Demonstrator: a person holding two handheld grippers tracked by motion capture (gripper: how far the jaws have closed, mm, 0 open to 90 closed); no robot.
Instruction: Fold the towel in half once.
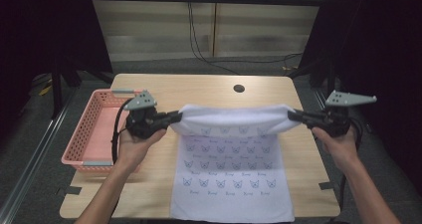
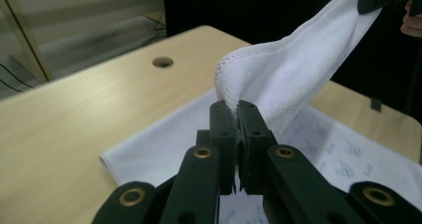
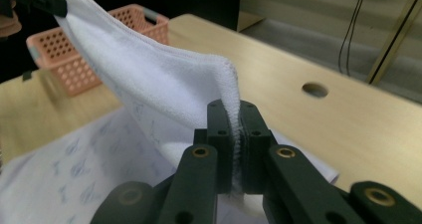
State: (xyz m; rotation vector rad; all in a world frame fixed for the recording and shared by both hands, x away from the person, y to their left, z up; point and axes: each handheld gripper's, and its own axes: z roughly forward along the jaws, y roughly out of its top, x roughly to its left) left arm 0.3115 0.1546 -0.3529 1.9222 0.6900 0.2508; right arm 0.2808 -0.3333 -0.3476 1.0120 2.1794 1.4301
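I've got the left gripper (image 1: 175,117) pinched tight on one far corner of the white towel (image 1: 231,174) and the right gripper (image 1: 292,115) pinched on the other far corner, jaws pressed together with the hem sandwiched between them, plain in both gripper views (image 2: 234,84) (image 3: 226,79). Holding both corners at once keeps the far edge taut and level, raised off the table (image 1: 149,84), so I judge this is a fold: far edge to be carried toward the near edge. The near part of the towel lies flat on the wood, printed side up, its front hem right at the table's near edge. The lifted band sags a little between the jaws, plain white backside showing. Around it: a pink basket (image 1: 89,134) at the table's left side, just beside my left hand (image 1: 132,144), apart from the towel. A round hole (image 1: 239,88) in the tabletop sits beyond the towel. Nothing lies on the towel's flat part, so the fold path looks free; the basket is the one thing close to my left elbow swing.
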